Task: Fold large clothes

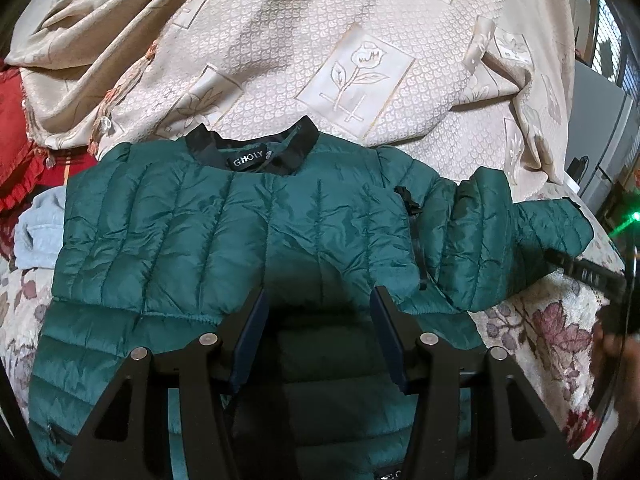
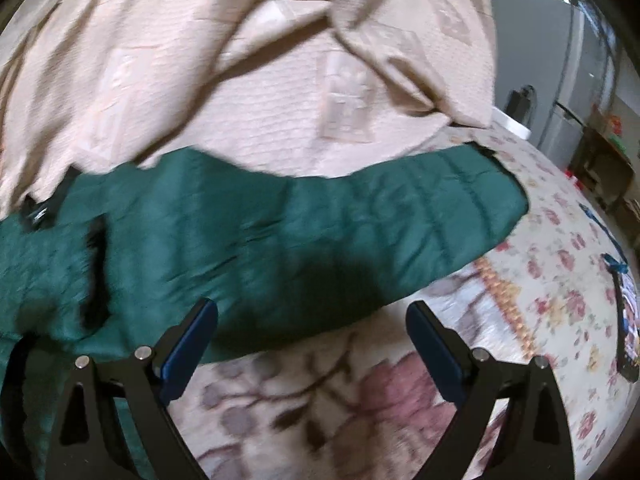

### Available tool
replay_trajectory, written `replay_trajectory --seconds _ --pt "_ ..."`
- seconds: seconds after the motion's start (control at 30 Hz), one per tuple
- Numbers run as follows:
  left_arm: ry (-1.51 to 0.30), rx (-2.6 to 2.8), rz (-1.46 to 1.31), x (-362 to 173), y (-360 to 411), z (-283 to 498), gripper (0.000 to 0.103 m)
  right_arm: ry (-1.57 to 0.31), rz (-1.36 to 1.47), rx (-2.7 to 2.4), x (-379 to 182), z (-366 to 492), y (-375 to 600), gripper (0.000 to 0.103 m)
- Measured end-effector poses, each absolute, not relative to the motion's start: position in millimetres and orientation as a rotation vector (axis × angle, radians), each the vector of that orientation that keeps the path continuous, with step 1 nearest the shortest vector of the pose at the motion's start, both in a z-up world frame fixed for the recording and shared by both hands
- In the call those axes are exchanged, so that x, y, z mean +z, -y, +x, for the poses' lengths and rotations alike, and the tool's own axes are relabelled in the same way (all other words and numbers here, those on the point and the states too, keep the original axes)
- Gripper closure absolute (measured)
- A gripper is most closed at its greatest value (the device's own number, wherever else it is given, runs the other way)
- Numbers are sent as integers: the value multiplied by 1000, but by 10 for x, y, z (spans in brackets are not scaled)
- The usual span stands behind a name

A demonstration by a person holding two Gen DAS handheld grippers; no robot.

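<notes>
A: Left wrist view, surroundings? 
B: Floral bedspread (image 1: 532, 320); cream embossed blanket (image 1: 320, 40) heaped beyond; red cushion (image 1: 12, 128) far left.
A: Item, tool?
B: Green quilted jacket (image 1: 224, 224), black collar away from the left gripper (image 1: 319, 300), whose jaws stand apart, empty, above its body.
A: Right wrist view?
B: Blurred. Grey refrigerator (image 2: 560, 80) beyond. Sleeve (image 2: 360, 232) lies ahead of the right gripper (image 2: 312, 316), spread wide, holding nothing.

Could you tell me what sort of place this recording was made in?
Most likely a bedroom in a home: the green puffer jacket lies on a floral bedspread, a cream embossed blanket is heaped behind it, and a red ruffled cushion sits at the left edge.
</notes>
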State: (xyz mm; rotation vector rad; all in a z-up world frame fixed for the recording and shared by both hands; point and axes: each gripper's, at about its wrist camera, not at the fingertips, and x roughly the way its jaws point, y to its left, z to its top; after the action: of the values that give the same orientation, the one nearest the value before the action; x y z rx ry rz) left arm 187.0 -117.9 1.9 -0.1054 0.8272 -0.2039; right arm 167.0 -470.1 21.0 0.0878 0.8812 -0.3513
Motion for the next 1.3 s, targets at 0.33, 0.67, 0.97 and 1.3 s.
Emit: replay_trajectory --seconds 0.33,0.67,0.97,1.3 --pt "-839 -218 -125 -35 1117 1881 68 -818 271 -541 228 1823 5727 5" --pt "-849 -188 -134 -98 969 1901 68 -768 460 -635 122 1943 6479 24" --pt "-859 -154 -168 -137 732 1888 68 -745 337 -521 344 1952 6286 88" --pt "-841 -137 -198 -39 479 1756 68 -641 252 -265 980 1579 5500 90"
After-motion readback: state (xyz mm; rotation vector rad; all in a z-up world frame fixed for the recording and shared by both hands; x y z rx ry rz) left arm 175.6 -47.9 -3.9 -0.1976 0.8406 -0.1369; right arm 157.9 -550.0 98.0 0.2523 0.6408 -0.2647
